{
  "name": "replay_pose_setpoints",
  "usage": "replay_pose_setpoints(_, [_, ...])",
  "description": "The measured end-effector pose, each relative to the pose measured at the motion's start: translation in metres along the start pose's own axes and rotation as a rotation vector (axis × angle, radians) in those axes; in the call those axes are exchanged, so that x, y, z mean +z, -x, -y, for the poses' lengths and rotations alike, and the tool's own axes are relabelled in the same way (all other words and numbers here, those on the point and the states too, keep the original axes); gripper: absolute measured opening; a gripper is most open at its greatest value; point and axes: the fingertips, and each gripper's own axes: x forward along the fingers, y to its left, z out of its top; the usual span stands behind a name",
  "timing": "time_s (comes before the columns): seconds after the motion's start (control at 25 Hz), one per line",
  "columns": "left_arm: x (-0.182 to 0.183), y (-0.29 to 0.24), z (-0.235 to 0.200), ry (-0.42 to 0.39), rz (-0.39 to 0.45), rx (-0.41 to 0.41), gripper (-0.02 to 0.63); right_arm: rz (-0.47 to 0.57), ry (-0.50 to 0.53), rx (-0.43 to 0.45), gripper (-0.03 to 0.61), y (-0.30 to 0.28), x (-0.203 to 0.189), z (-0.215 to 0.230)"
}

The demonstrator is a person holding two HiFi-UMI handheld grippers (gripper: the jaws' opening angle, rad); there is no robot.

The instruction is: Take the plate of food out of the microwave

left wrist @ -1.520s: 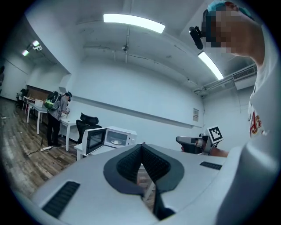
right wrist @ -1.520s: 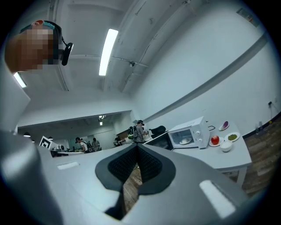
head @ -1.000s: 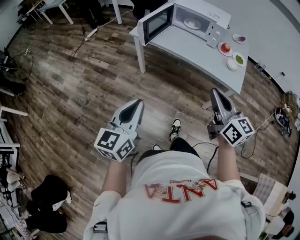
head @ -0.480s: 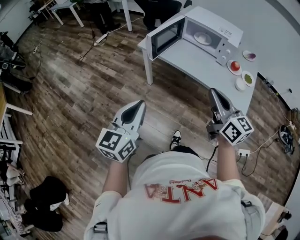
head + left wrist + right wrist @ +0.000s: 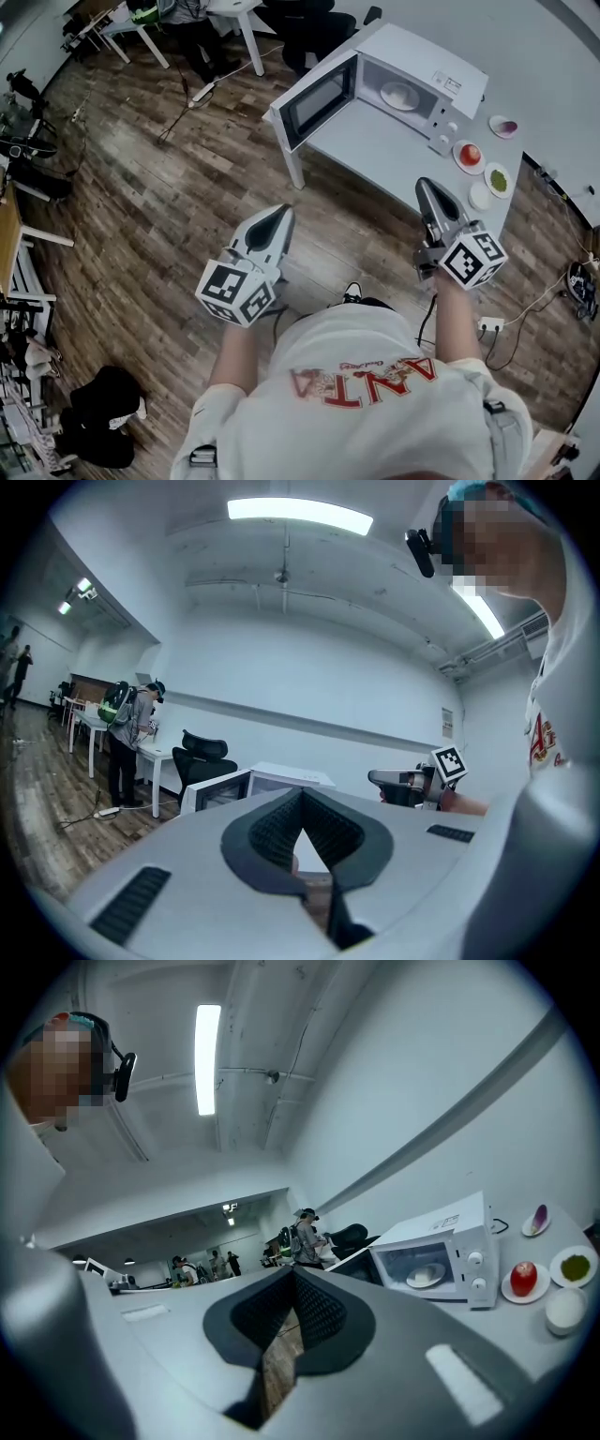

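Note:
The white microwave [image 5: 427, 67] stands on a white table [image 5: 384, 159] with its door [image 5: 317, 99] swung open to the left. Inside it lies a white plate of pale food [image 5: 398, 95], which also shows through the opening as the plate [image 5: 428, 1274] in the right gripper view. My left gripper [image 5: 284, 212] is held over the floor, short of the table, shut and empty. My right gripper [image 5: 424, 185] hovers above the table's near edge, its jaws also shut with nothing between them. Both point toward the microwave [image 5: 441, 1252].
Right of the microwave stand a plate with a red fruit [image 5: 470, 155], a dish of green stuff [image 5: 498, 178], a white bowl [image 5: 480, 195] and a purple dish [image 5: 503, 126]. A person [image 5: 127, 733] stands at a far desk by an office chair [image 5: 202, 757]. Cables lie on the wood floor [image 5: 169, 216].
The microwave and table have come nearer and lower in the head view as the person walks toward them. Both grippers keep the same shut pose in front of the body.

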Motion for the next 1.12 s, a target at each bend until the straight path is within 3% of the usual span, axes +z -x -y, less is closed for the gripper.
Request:
replay_pose_setpoints(0.44, [-0.009,-0.138,0.013,-0.013,-0.068,-0.067,0.006,0.024,-0.11,-0.076,0.003,-0.02,0.012,0.12])
replay_pose_setpoints(0.76, [-0.006,-0.187,-0.016,-0.005,-0.081,-0.083,0.006,0.006,-0.147,-0.147,0.003,-0.043,0.007,0.158])
replay_pose_setpoints(0.96, [-0.009,-0.225,-0.059,-0.016,-0.123,-0.079,0.006,-0.01,-0.135,-0.215,0.003,-0.078,0.008,0.171])
replay_pose_setpoints(1.12, [-0.003,-0.256,-0.086,-0.018,-0.132,-0.15,0.006,-0.014,-0.103,-0.268,0.003,-0.111,0.013,0.172])
